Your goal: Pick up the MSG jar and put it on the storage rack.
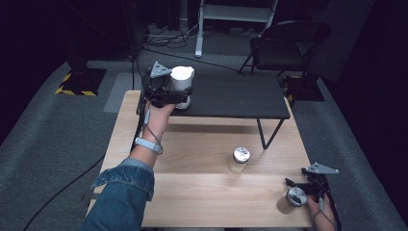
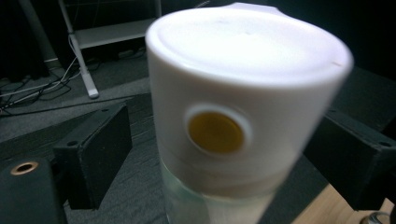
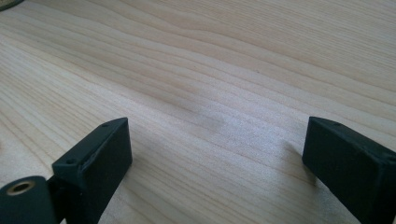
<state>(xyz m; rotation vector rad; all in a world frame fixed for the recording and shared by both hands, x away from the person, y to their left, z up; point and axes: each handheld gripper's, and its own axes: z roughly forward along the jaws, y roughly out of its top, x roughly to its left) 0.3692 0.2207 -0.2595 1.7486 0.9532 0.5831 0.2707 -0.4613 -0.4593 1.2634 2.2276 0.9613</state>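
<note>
Pale wood table (image 1: 202, 192) under open right gripper (image 1: 308, 185); left gripper (image 2: 219, 154) open around white-capped jar (image 2: 243, 102) on black shelf (image 1: 240, 96).

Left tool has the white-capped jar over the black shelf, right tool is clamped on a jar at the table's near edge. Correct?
Not quite. The right tool isn't clamped on anything: the right gripper view shows its jaws apart over bare wooden table. The left tool does have the white-capped jar over the black shelf.

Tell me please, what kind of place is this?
Probably a recording studio or lab, not a home. Black curtains close off the back, cables run over the grey carpet, and a folding chair stands behind the wooden table.
</note>
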